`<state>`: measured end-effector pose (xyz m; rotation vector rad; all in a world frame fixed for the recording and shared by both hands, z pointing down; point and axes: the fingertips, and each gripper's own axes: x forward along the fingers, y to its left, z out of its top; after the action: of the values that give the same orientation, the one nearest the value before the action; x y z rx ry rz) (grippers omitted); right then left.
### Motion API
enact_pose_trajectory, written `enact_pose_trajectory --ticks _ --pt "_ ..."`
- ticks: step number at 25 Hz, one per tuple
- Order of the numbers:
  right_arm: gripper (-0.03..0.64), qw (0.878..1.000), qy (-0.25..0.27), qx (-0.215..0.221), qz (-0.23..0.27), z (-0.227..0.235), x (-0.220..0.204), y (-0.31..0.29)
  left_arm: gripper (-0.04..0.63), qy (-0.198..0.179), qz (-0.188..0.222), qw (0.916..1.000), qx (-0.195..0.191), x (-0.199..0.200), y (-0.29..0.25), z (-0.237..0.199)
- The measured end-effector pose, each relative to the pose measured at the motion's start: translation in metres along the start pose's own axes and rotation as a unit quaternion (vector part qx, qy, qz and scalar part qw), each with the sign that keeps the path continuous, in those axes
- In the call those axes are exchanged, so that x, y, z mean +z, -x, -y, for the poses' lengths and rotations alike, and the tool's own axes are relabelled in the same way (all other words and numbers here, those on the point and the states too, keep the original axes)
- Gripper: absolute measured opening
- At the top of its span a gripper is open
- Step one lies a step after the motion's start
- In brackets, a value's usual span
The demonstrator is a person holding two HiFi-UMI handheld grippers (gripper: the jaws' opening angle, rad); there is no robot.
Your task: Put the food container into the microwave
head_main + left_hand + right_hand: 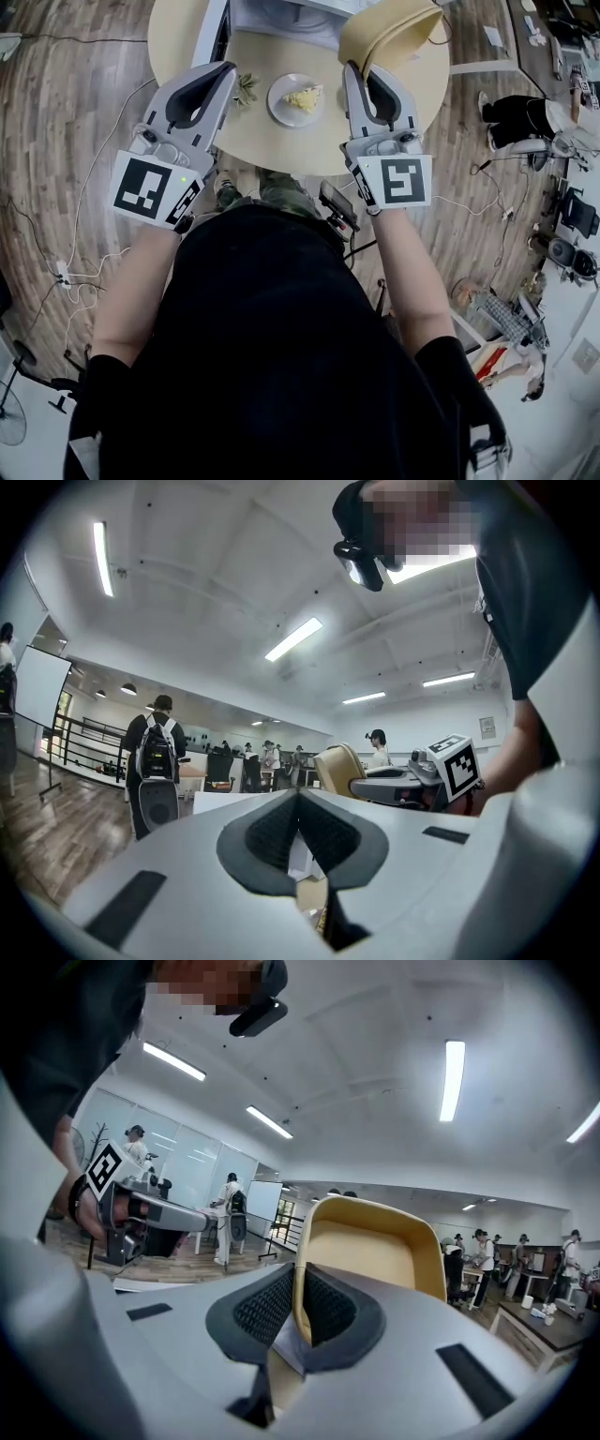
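A tan-yellow food container (389, 33) is held tilted above the round table (187, 42), with my right gripper (356, 70) shut on its rim. In the right gripper view the container's wall (375, 1241) runs between the jaws and rises in front of them. The white microwave (281, 17) stands at the table's far side, and its door (211, 33) seems to swing out on the left. My left gripper (223, 73) hovers over the table's near left with its jaws shut and nothing between them. The left gripper view shows the container (339, 769) beside the right gripper (412, 785).
A white plate with yellow food (295, 98) sits mid-table, with a small green plant (247, 89) to its left. Cables (70, 272) trail across the wooden floor on the left. Chairs and desks (562, 141) crowd the right side. Several people (157, 747) stand around the room.
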<state>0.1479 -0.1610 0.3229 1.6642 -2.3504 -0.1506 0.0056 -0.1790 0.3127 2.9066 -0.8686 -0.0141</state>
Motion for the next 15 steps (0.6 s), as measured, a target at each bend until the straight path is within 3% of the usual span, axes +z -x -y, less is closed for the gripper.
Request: enact_pose_trajectory --ticks 3,8,15 --pt "0.040 0.999 0.019 0.041 -0.009 -0.014 -0.005 -0.013 0.020 0.005 -0.002 1.0000 0.008 -0.004 -0.002 -0.005" --pt "0.040 0.997 0.015 0.068 -0.033 -0.017 -0.021 -0.033 0.020 0.009 -0.003 0.9996 0.025 -0.007 -0.007 -0.018" --pt "0.040 0.991 0.028 0.125 -0.027 -0.031 -0.028 -0.054 0.020 0.017 -0.006 0.9989 0.042 -0.015 -0.014 -0.031"
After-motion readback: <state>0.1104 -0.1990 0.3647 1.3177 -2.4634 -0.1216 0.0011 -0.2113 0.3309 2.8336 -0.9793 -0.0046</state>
